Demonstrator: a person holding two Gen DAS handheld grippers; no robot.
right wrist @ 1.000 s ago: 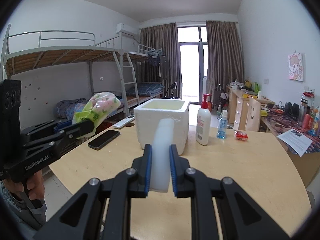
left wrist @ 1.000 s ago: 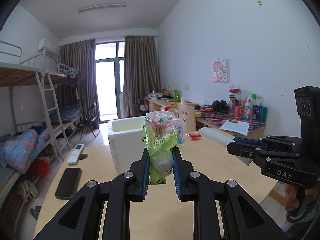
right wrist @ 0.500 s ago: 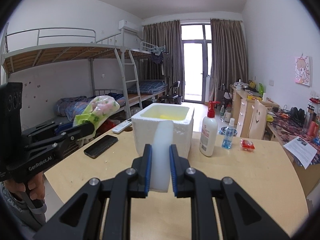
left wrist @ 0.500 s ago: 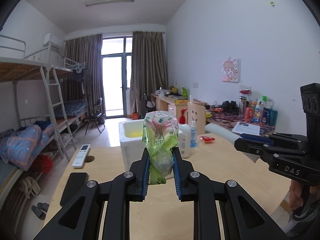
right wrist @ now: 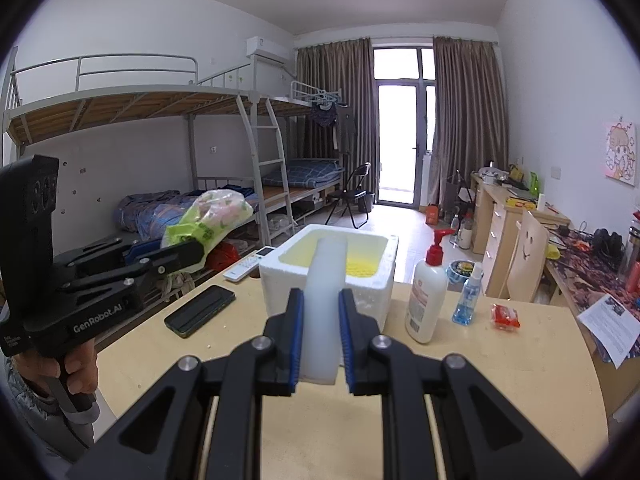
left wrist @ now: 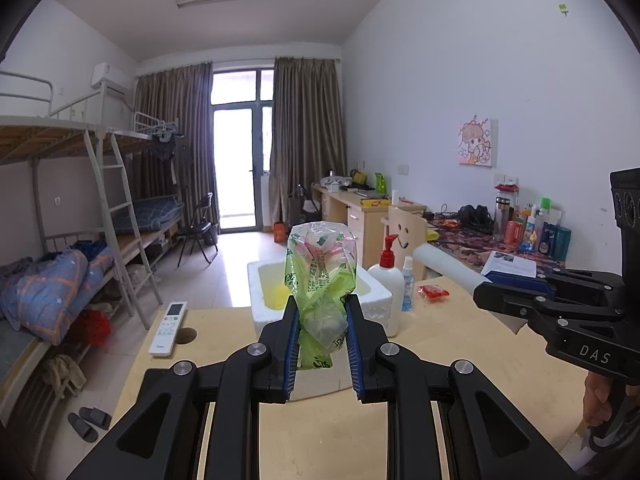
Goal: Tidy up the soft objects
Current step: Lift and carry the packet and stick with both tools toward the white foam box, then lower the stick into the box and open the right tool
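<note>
The left gripper (left wrist: 321,334) clamped a crinkled green plastic bag (left wrist: 321,276). The right gripper (right wrist: 321,338) pinched a smooth white foam roll (right wrist: 325,304). Both hung before the square foam box (right wrist: 370,286).

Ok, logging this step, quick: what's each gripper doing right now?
Left gripper: closed on the green plastic bag.
Right gripper: closed on the white foam roll.

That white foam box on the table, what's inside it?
The white foam box shows a yellowish inner lining, brightest at the bottom. The white foam roll in the right gripper hides part of the interior.
</note>
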